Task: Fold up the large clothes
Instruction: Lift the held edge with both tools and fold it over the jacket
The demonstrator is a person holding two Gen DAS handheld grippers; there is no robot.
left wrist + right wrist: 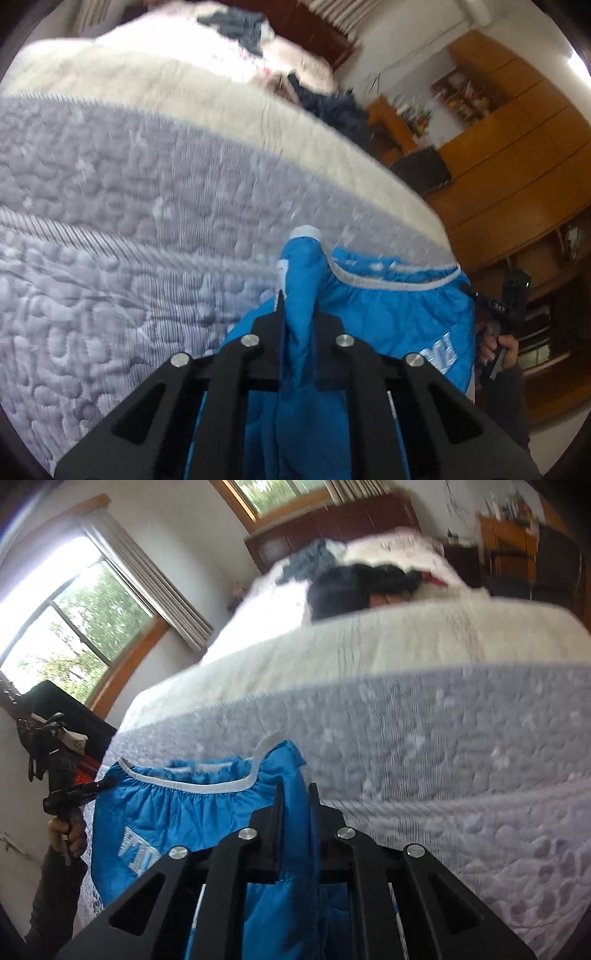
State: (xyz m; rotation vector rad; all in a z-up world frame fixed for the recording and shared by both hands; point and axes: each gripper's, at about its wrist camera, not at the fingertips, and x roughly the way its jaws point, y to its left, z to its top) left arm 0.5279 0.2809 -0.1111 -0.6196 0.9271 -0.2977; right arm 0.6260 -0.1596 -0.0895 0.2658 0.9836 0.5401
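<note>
A bright blue padded garment with a white-trimmed elastic hem hangs stretched between both grippers, in front of the grey quilted side of the mattress. My left gripper is shut on a bunched blue corner that pokes up between its fingers. My right gripper is shut on the opposite corner of the blue garment. Each view shows the other gripper at the garment's far edge, held by a hand. White lettering shows on the fabric. The garment's lower part is hidden behind the gripper bodies.
The bed top carries a cream cover, a dark garment and a grey-blue one near the headboard. Wooden cabinets stand to the right of the bed. Windows with curtains are on the left wall.
</note>
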